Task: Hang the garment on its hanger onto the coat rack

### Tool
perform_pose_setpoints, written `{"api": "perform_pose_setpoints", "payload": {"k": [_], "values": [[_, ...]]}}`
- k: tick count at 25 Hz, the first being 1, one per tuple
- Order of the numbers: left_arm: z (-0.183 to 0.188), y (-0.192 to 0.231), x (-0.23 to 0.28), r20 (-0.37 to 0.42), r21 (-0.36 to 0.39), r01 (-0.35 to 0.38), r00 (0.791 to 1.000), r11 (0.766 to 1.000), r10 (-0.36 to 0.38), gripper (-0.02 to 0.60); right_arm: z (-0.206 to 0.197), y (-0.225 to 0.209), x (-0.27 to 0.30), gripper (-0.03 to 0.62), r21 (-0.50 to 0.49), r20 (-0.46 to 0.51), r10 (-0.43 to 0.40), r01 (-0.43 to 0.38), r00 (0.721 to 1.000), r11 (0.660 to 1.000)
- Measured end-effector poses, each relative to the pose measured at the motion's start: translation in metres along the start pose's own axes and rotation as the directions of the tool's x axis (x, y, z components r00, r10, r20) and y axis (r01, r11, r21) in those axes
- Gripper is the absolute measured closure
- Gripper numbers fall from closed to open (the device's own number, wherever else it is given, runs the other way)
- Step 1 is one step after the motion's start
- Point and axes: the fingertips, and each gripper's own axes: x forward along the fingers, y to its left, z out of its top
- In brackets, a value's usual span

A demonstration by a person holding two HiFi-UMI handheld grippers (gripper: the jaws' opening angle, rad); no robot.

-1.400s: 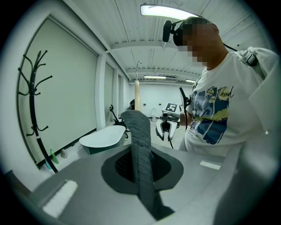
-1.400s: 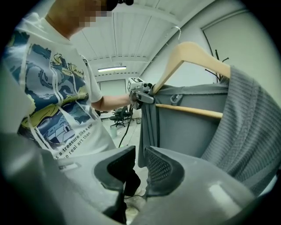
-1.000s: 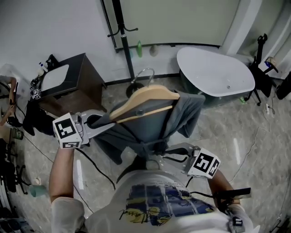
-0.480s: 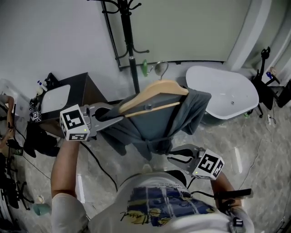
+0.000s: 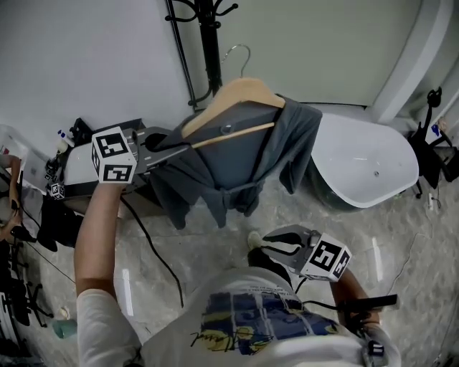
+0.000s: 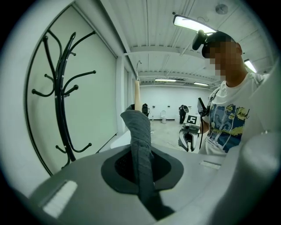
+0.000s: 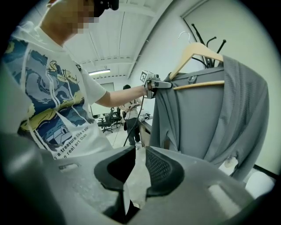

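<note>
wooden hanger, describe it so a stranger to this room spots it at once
Find the tall black metal coat rack against the pale wall. In front of it the left tool holds up a grey knit garment; the pale wooden hanger is the curved bar across its shoulders. Its light wood and silver wire hook set it apart from the rack's black pegs.

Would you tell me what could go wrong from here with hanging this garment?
The left tongs pinch only one fabric-covered end of the hanger, so it may tilt and its hook could miss the coat rack. The garment hangs bunched toward the far shoulder and might slide off. The right tongs are open, low, giving no support.
</note>
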Motion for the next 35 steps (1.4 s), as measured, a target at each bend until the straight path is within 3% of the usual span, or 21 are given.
{"api": "perform_pose_setpoints", "payload": {"k": [7,17,27,35], "values": [[0.001,0.106,0.008,0.015,-0.073,-0.054,0.998,0.996,0.055,0.565,0.023,-0.09,-0.001,0.52,-0.012,0.024,0.018,-0.018,1.0,1.0],[-0.017,0.198,0.018,0.014,-0.16,-0.109,0.994,0.981,0.112,0.565,0.023,-0.163,-0.006,0.52,0.005,-0.001,0.054,-0.054,0.999,0.999],[-0.052,0.244,0.028,0.004,-0.198,-0.134,0.991,0.971,0.137,0.563,0.021,-0.202,-0.006,0.52,0.034,-0.031,0.067,-0.066,0.997,0.997],[-0.067,0.263,0.024,-0.014,-0.214,-0.136,0.991,0.967,0.136,0.563,0.021,-0.209,0.003,0.52,0.053,-0.035,0.076,-0.074,0.996,0.996]]}}
